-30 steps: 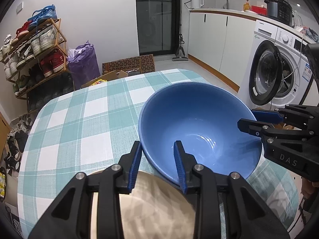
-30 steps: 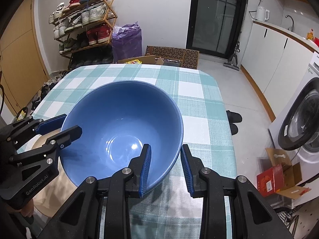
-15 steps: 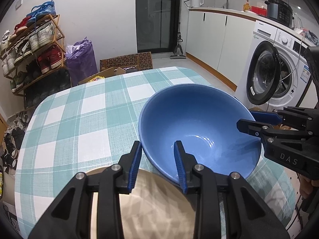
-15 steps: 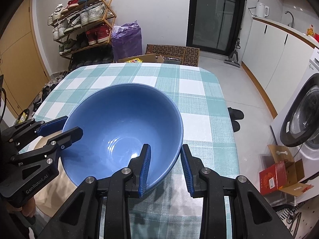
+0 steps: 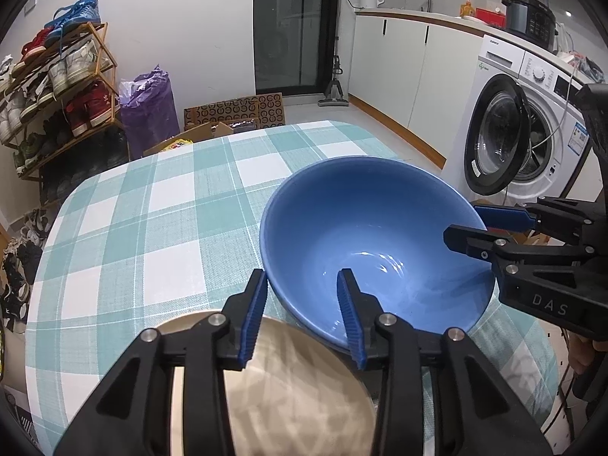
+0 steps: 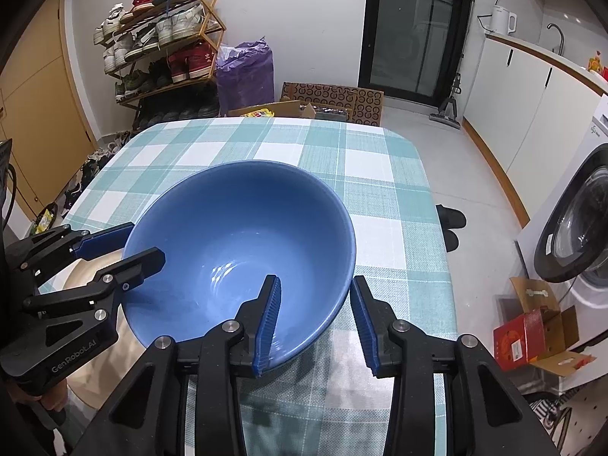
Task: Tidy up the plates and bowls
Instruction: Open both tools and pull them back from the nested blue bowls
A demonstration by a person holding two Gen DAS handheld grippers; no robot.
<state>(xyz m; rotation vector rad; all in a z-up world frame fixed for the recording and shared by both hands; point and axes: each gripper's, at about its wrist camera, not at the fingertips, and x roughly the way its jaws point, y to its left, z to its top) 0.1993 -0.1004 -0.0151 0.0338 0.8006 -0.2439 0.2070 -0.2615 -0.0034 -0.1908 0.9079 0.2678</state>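
A large blue bowl (image 5: pixel 364 235) (image 6: pixel 235 235) sits upright on the checked tablecloth (image 5: pixel 152 228). A beige plate (image 5: pixel 304 387) (image 6: pixel 91 269) lies beside it at the near edge; whether they touch is hidden. My left gripper (image 5: pixel 302 281) (image 6: pixel 146 241) straddles the bowl's near-left rim, one finger inside and one outside. Its jaws are opening and stand off the wall. My right gripper (image 6: pixel 315 285) (image 5: pixel 461 222) straddles the opposite rim the same way. Its jaws are also opening, pads clear of the wall.
The table's right edge (image 6: pixel 437 228) drops to the floor, where slippers (image 6: pixel 448 224) and an open red box (image 6: pixel 532 338) lie. A washing machine (image 5: pixel 532 133) stands to the right. A shoe rack (image 5: pixel 57 87) and cardboard boxes (image 5: pixel 235 114) stand beyond the far edge.
Both pairs of jaws have spread wider around the bowl's rim and let go of it. The bowl and both hands have stayed in place.
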